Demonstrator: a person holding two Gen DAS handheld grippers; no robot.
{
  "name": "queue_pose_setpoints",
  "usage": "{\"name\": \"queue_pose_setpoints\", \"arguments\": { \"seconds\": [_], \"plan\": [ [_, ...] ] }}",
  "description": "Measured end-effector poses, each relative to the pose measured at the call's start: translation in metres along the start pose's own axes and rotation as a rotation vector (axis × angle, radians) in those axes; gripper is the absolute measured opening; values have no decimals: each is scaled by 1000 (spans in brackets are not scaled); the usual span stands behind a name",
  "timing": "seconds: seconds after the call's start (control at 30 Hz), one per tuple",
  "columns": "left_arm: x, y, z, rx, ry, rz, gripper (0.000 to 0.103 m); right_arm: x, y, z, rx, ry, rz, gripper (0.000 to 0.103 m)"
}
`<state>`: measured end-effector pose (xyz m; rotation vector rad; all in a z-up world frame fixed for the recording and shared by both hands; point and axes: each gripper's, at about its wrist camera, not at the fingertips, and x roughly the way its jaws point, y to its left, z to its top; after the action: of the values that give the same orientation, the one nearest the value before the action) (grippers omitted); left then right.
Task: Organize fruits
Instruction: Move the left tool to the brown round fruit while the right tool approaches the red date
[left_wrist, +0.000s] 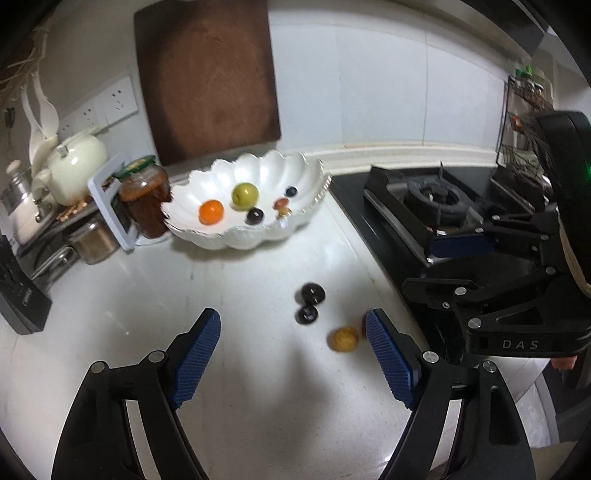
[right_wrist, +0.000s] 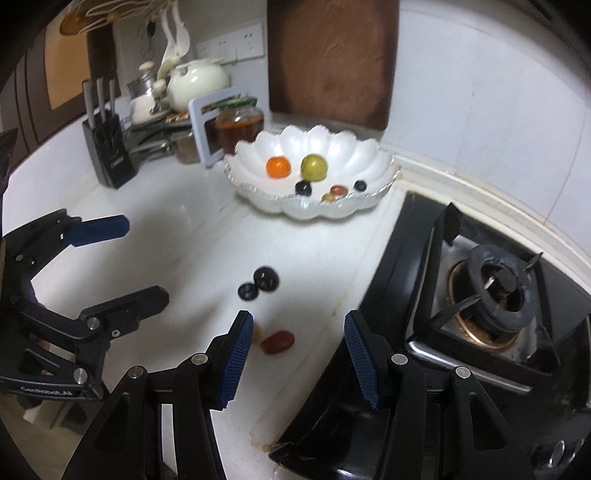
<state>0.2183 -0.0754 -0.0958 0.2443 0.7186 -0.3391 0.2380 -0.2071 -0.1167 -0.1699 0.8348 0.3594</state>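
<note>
- Awaiting collection, four loose fruits lie on the counter (left_wrist: 229, 288) near the stove (right_wrist: 480, 295): two dark berries (left_wrist: 310, 301), a yellow fruit (left_wrist: 344, 339), a red fruit (right_wrist: 277, 342).
- White bowl (left_wrist: 229, 236), far back, already holds the sorted fruit.
- Left gripper (left_wrist: 293, 349) spread and empty; right gripper (right_wrist: 298, 334) parted, straddling the red fruit without contact.

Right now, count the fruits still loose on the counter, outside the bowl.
4. Two dark fruits lie touching mid-counter; a yellow fruit and a red fruit sit nearer, beside the stove. The grippers' fingers may hide others.
</note>
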Motion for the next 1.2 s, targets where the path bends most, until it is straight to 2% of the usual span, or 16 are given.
{"name": "queue_pose_setpoints", "arguments": {
  "seconds": [0.47, 0.67, 1.2],
  "plan": [
    [35, -22, -26, 129, 52, -54, 68, 36, 3, -17, -126, 73, 68, 52],
    [48, -27, -32, 186, 57, -77, 57, 47, 8, -21, -205, 82, 85, 52],
    [76, -29, -35, 235, 77, -166, 50, 68, 13, -21, -294, 108, 142, 47]
  ]
}}
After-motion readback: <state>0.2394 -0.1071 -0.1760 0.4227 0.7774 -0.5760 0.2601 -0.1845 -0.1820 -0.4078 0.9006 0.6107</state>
